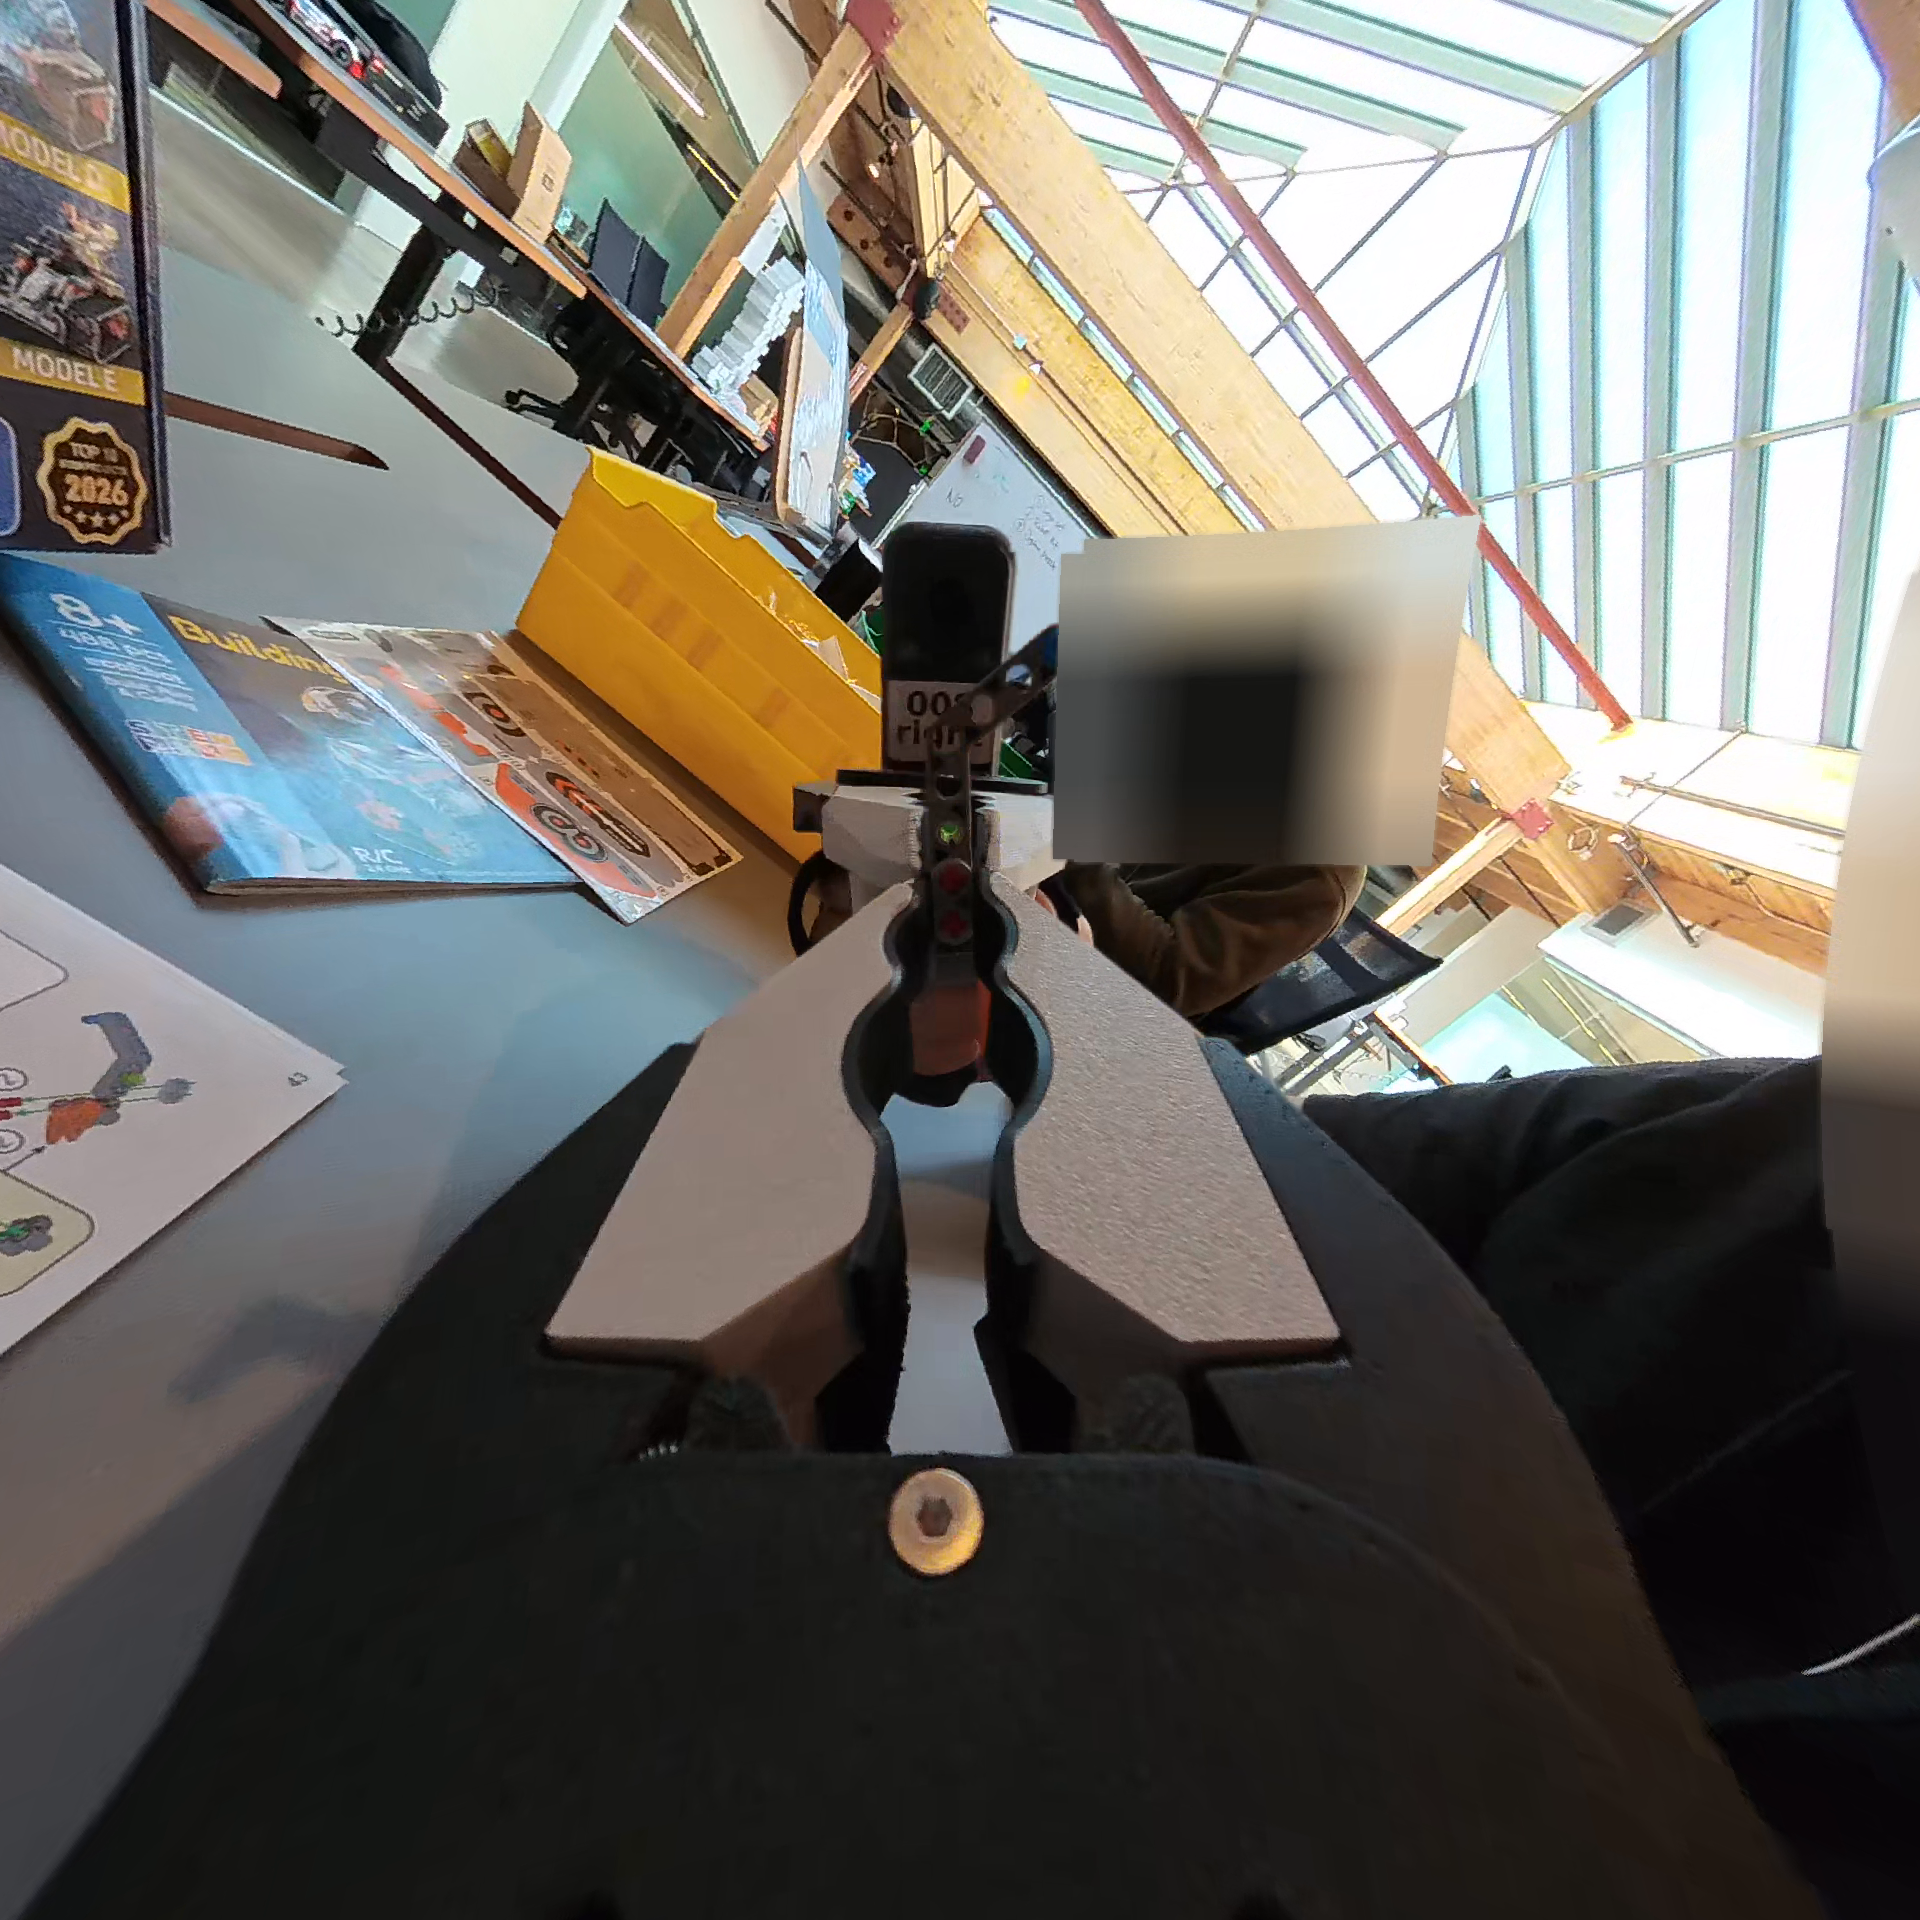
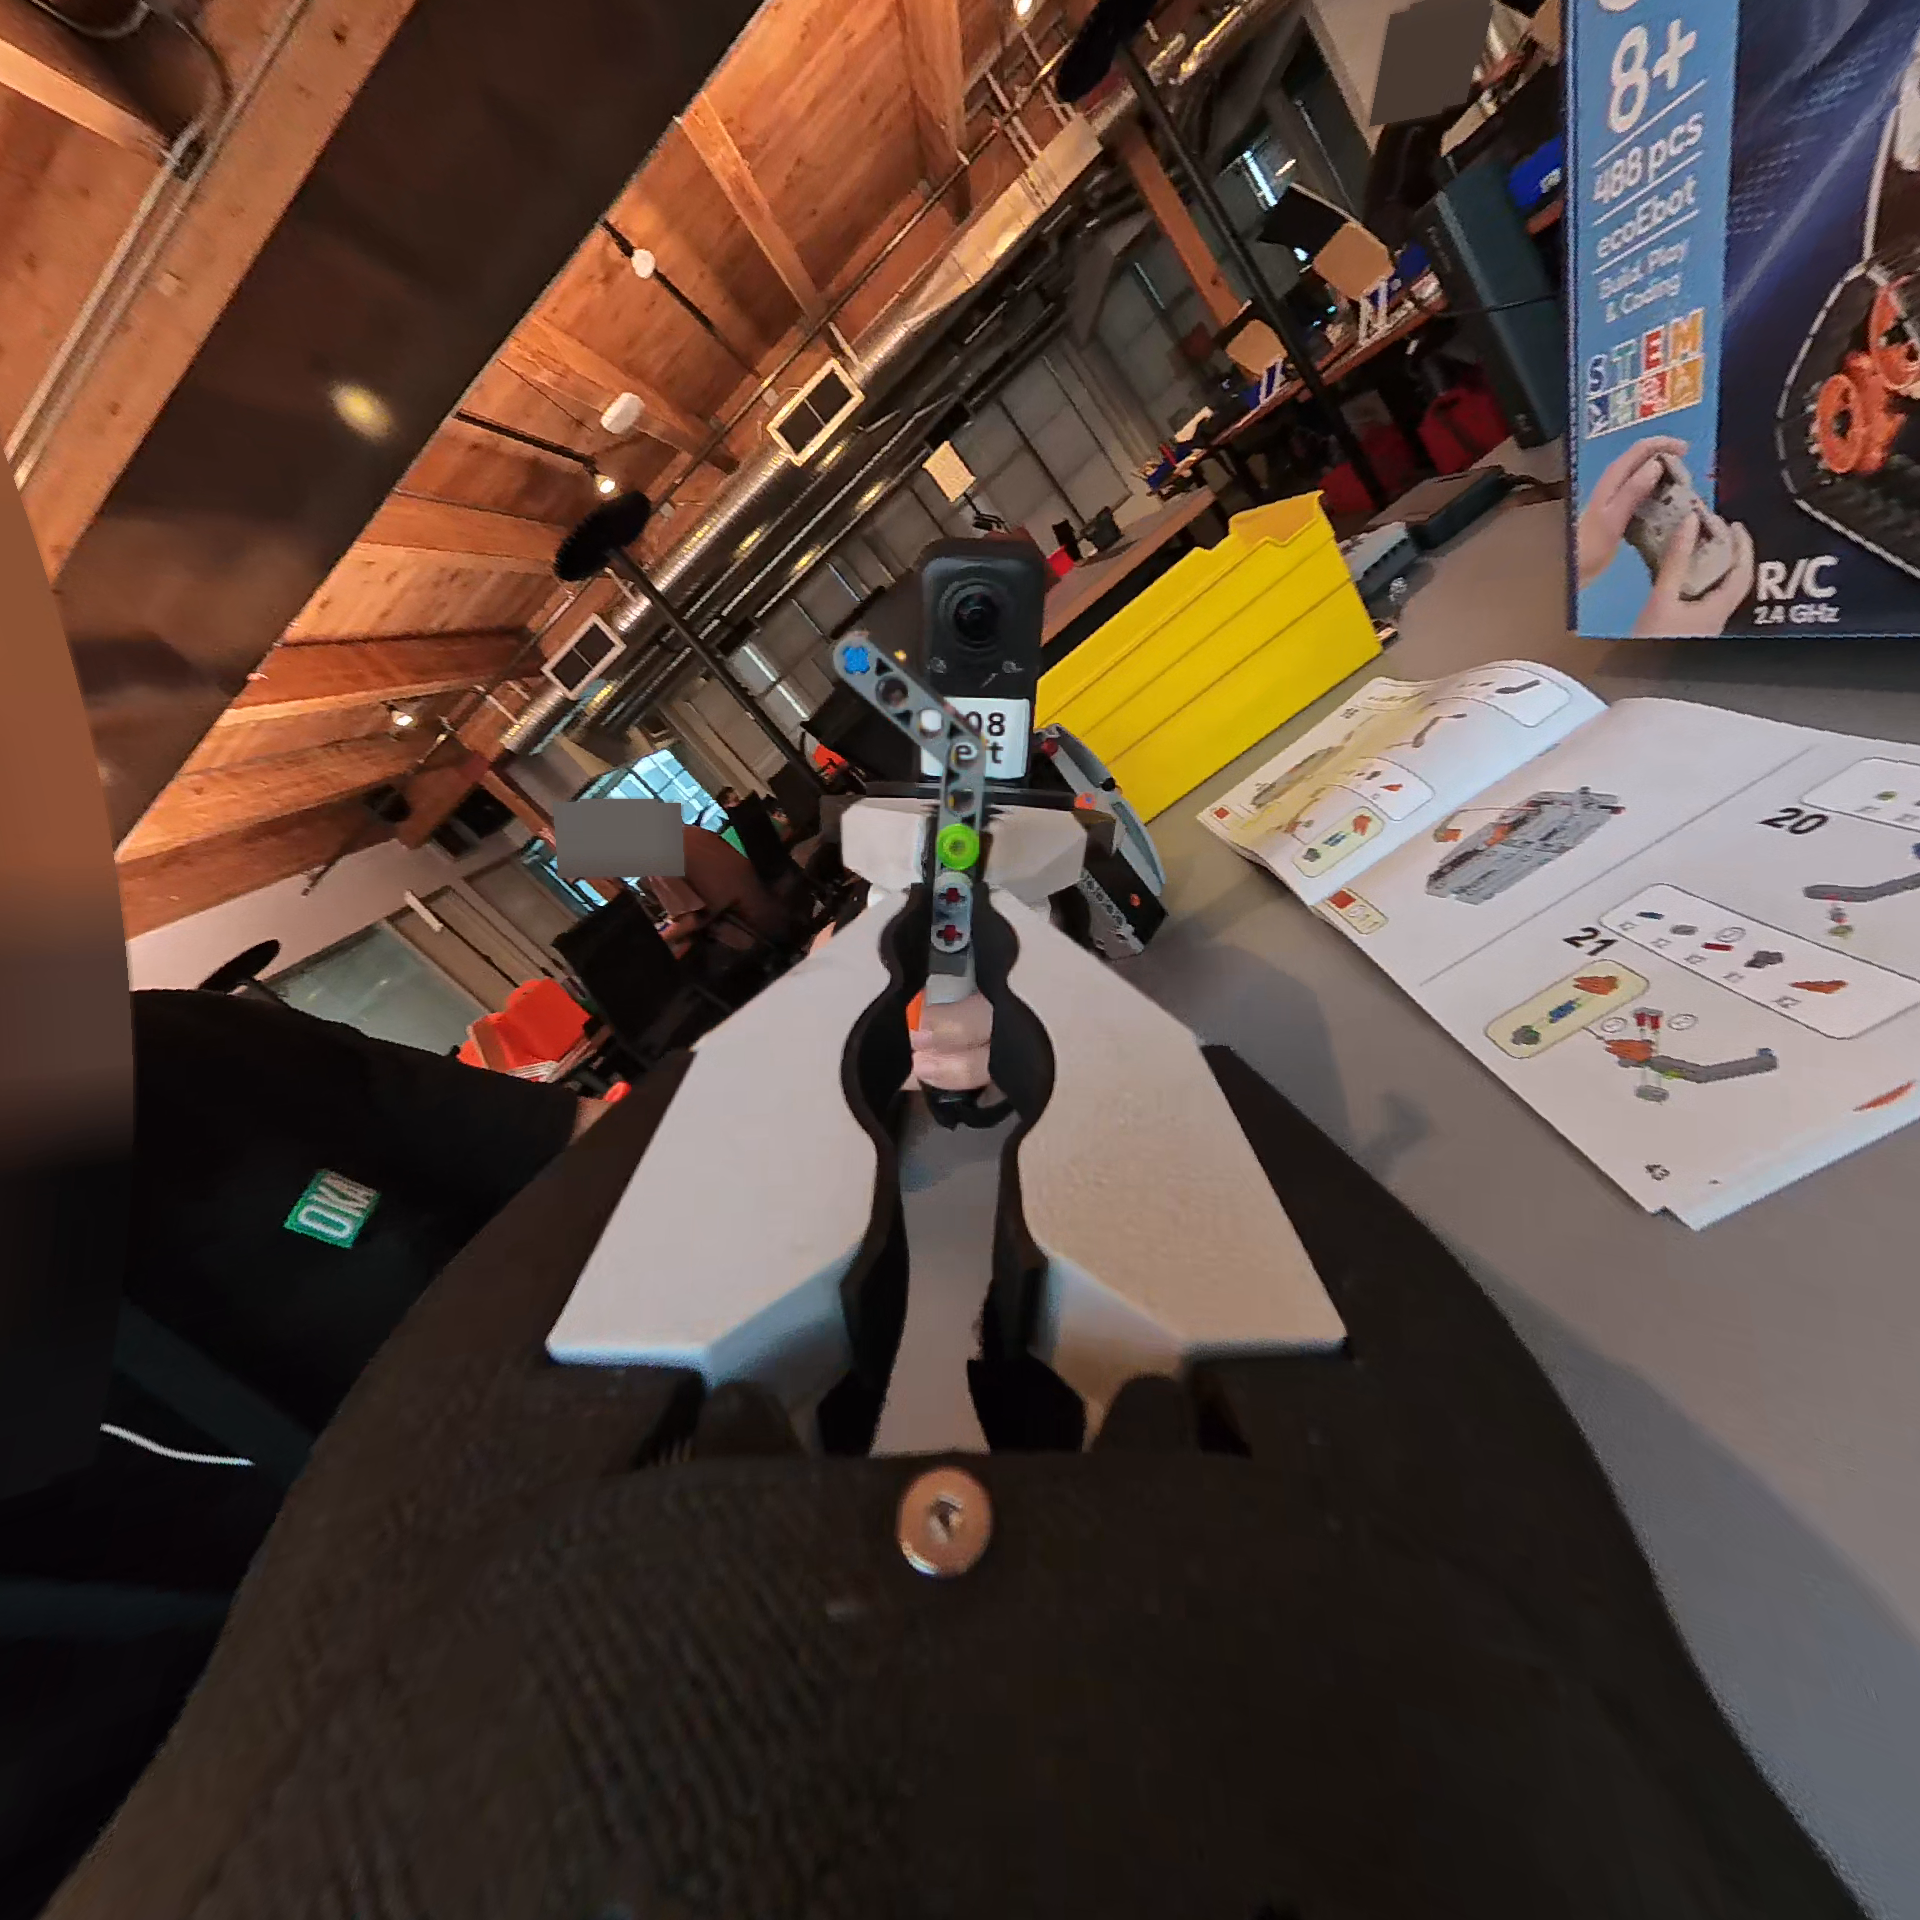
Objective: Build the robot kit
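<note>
A bent grey beam assembly [image 2: 961, 800] hangs in the air above the grey table [image 2: 1558, 1403], between my two grippers, which face each other tip to tip. It carries a green pin [image 2: 957, 846], red pins and a blue pin [image 2: 856, 658] at its free upper end. My right gripper [image 2: 951, 935] is shut on its lower straight part. In the left wrist view my left gripper [image 1: 948, 914] is shut on the same assembly [image 1: 945, 800], with an orange piece [image 1: 951, 1023] between its fingers. The opposite gripper's camera [image 1: 945, 613] shows just behind.
A yellow bin [image 2: 1226, 644] stands on the table. An open instruction booklet [image 2: 1558, 935] lies beside it, with a closed booklet [image 1: 260, 748] and a sticker sheet [image 1: 540, 727]. An upright product box [image 2: 1714, 312] stands at the back. A partly built grey model [image 2: 1122, 894] sits behind the left gripper. Left and right tips are no more than a few centimetres apart.
</note>
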A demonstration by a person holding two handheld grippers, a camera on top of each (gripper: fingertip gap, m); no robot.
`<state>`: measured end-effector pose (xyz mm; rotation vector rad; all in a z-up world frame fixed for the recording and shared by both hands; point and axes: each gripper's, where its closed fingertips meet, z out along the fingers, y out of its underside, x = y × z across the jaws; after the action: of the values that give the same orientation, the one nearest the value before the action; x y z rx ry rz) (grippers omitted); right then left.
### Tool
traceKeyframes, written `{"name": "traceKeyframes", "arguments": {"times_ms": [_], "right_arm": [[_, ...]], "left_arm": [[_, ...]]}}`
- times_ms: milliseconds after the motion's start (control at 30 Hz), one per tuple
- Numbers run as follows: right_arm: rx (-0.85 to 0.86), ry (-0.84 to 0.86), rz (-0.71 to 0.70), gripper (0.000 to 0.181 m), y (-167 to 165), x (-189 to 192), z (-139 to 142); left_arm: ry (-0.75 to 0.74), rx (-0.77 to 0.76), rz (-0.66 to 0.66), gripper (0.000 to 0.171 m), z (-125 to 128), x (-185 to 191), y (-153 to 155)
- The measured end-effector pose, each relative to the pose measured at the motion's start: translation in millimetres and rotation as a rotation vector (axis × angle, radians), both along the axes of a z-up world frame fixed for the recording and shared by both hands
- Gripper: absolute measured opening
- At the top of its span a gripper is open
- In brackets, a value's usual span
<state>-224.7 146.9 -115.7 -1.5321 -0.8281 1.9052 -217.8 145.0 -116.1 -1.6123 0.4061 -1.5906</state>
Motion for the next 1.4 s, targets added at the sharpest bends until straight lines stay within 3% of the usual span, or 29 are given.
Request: {"name": "traceKeyframes", "arguments": {"times_ms": [900,1400], "right_arm": [[-0.024,-0.012,-0.002,0.006,4.1,3.3,-1.2],[-0.036,-0.041,-0.002,0.006,4.7,1.5,-8.4]], "left_arm": [[0.012,0.0,0.012,0.005,-2.1,-1.8,2.2],[-0.017,-0.082,-0.039,0.005,-10.0,-2.1,2.0]]}}
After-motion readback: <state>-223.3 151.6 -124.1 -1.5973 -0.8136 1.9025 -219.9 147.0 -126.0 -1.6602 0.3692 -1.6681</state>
